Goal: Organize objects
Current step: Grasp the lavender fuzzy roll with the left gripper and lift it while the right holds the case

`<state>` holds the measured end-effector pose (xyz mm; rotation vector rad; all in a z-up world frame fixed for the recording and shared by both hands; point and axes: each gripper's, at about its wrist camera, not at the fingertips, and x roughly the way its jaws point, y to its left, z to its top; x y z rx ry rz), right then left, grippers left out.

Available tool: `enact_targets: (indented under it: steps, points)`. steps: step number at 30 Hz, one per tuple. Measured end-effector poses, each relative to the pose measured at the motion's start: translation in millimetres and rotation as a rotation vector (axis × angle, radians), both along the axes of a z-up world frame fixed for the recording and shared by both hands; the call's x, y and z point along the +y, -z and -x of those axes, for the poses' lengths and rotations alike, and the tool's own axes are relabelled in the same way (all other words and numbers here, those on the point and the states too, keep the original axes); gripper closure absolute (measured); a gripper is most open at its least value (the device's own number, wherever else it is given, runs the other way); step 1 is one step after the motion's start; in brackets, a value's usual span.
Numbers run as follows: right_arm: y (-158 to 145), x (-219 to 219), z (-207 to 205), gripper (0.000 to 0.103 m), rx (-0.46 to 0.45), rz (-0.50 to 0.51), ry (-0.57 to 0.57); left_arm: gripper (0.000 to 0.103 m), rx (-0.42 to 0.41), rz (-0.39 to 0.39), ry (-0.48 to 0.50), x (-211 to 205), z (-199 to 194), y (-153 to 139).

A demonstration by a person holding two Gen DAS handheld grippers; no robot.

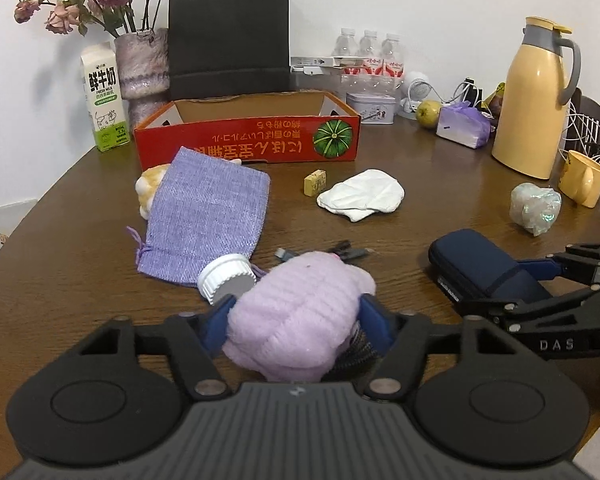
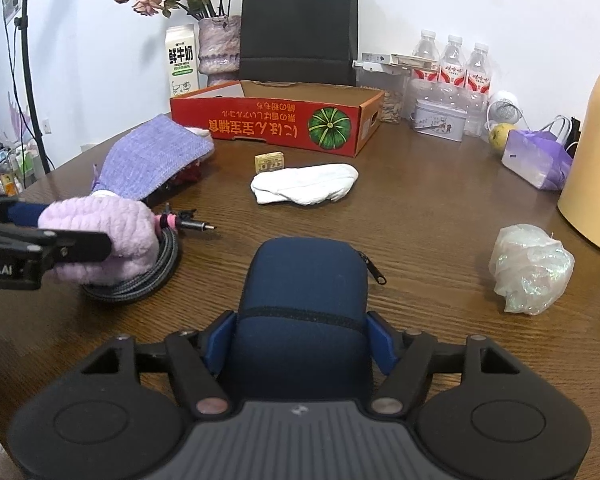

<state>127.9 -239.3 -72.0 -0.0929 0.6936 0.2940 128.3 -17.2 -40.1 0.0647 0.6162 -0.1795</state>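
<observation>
While the round brown wooden tabletop carries everything, its biggest task piece is the shallow red cardboard box printed with a green pumpkin, open-topped, at the far middle in front of a black paper carrier bag. To the right stands a tall yellow vacuum jug with a grey handle, with a yellow mug just beside it. A white and green milk carton and a mottled vase of dried pink roses stand left of the box.

A lilac woven drawstring pouch lies flat before the box's left end, with a white ribbed screw cap at its mouth. The dark blue zipped hard case lies near the front edge, and the right gripper pinches its near end, blue pads against both sides. The fluffy lilac knitted ball sits left of the case, on a coiled grey braided cable; the left gripper is clamped on it, pads pressed into the fluff on either side.

A crumpled white cloth lies mid-table, well apart from both grippers. A wad of iridescent clear film rests to the right of the case. A small yellow printed carton stands between the cloth and the red box.
</observation>
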Motion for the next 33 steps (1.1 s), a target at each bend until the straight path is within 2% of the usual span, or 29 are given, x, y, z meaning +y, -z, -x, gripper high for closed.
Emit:
enact_targets:
  steps: [2, 7, 10, 12, 15, 17, 20, 21, 22, 23, 26, 33]
  points:
    - [0.1, 0.1, 0.2, 0.033, 0.002, 0.001, 0.002, 0.051, 0.001, 0.006, 0.005, 0.7, 2.8, 0.6]
    - [0.4, 2.0, -0.4, 0.026, 0.01, 0.005, 0.01, 0.068, 0.006, 0.034, 0.016, 4.8, 7.0, 2.7]
    - [-0.1, 2.9, -0.3, 0.025, 0.019, 0.008, 0.011, 0.07, -0.001, 0.055, 0.021, 9.1, 11.8, 1.1]
    - [-0.6, 3.9, -0.8, 0.024, 0.027, 0.01, 0.014, 0.063, -0.006, 0.056, 0.017, 11.1, 14.3, -0.1]
    - [-0.3, 5.0, -2.6, 0.015, 0.045, 0.015, 0.024, 0.044, -0.011, 0.041, 0.013, 10.8, 16.3, 0.2]
    - [-0.5, 5.7, -3.4, 0.013, 0.054, 0.018, 0.027, 0.023, -0.01, 0.036, 0.019, 9.3, 15.4, 1.5]
    - [-1.9, 6.1, -3.9, 0.014, 0.067, 0.022, 0.029, 0.021, -0.003, 0.028, 0.019, 7.4, 11.1, 5.3]
    - [-2.4, 6.2, -3.4, 0.015, 0.068, 0.019, 0.028, 0.023, 0.003, 0.027, 0.017, 7.1, 9.3, 6.9]
    - [-3.6, 6.5, -2.1, 0.026, 0.062, 0.018, 0.029, 0.034, 0.01, 0.021, 0.016, 6.6, 7.4, 8.7]
    - [-5.4, 7.4, -0.9, 0.035, 0.053, 0.027, 0.038, 0.054, 0.021, 0.016, 0.014, 6.3, 5.7, 10.8]
    - [-8.1, 8.3, 2.4, 0.038, 0.044, 0.033, 0.041, 0.062, 0.016, 0.03, 0.015, 9.9, 7.9, 11.9]
    - [-17.9, 13.7, 11.4, 0.041, 0.006, 0.036, 0.046, 0.062, -0.06, 0.042, 0.01, 15.3, 19.0, -5.2]
